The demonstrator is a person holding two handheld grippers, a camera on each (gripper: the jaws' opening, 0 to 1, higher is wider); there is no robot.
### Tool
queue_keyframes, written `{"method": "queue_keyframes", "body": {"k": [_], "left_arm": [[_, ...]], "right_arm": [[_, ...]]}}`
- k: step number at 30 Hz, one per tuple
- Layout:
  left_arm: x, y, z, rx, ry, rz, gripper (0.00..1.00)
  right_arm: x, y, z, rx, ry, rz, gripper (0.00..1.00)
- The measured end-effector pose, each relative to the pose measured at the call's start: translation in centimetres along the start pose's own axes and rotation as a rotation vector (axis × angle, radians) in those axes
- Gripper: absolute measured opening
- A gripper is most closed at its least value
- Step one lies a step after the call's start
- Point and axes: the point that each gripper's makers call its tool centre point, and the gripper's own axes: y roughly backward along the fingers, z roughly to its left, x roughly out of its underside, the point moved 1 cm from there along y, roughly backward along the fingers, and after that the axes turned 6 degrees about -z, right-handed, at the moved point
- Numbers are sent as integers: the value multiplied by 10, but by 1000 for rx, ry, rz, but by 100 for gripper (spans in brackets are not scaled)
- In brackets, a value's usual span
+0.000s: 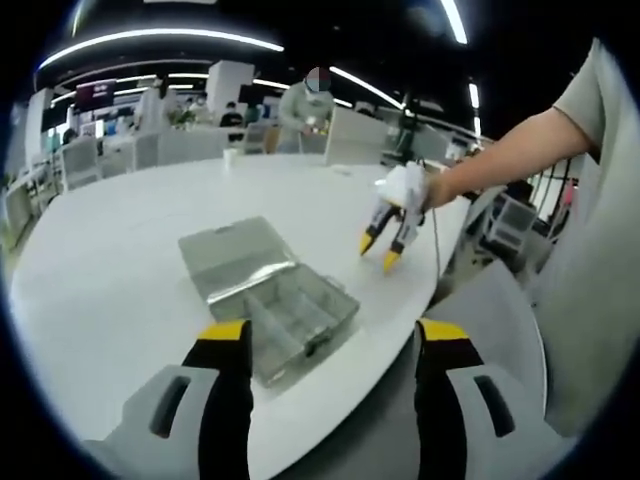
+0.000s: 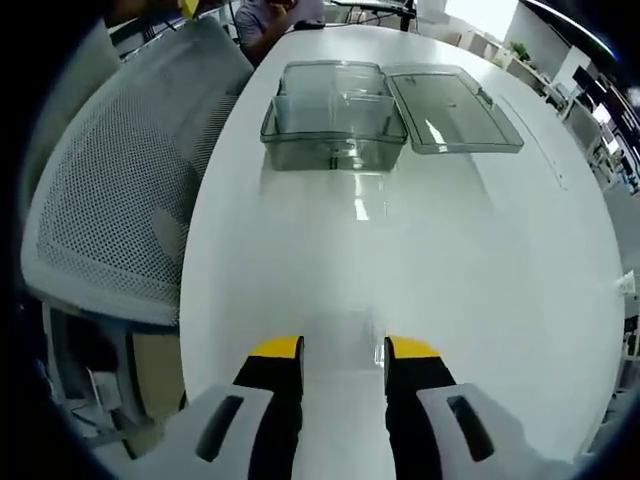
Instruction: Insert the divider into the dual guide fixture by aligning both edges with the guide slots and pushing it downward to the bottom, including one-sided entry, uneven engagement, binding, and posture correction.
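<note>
The white desk (image 2: 480, 250) carries a clear plastic box (image 2: 333, 128) with its lid (image 2: 452, 108) swung open flat. The box lies well ahead of the right gripper (image 2: 343, 352) and just beyond the left gripper (image 1: 335, 332). Both grippers' jaws stand apart, empty.
</note>
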Motion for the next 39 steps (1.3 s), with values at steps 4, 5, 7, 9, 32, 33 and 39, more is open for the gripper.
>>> {"method": "queue_keyframes", "body": {"k": [4, 5, 7, 9, 32, 33, 39], "left_arm": [[-1, -4, -5, 13, 2, -3, 62], [-2, -5, -5, 16, 0, -4, 62], [-3, -9, -6, 19, 5, -8, 62], [-3, -12, -7, 24, 10, -6, 61], [-10, -60, -40, 110, 53, -1, 46], [-11, -61, -39, 109, 58, -3, 46], [-13, -67, -41, 109, 124, -16, 43]], "right_arm": [[-6, 1, 3, 6, 10, -11, 27], [-7, 1, 4, 5, 10, -12, 27], [-8, 2, 6, 4, 18, -11, 27], [-13, 3, 8, 5, 15, -17, 27], [-63, 17, 28, 22, 104, -58, 27], [-65, 18, 28, 26, 109, -59, 27], [-84, 23, 33, 34, 138, -78, 27]]}}
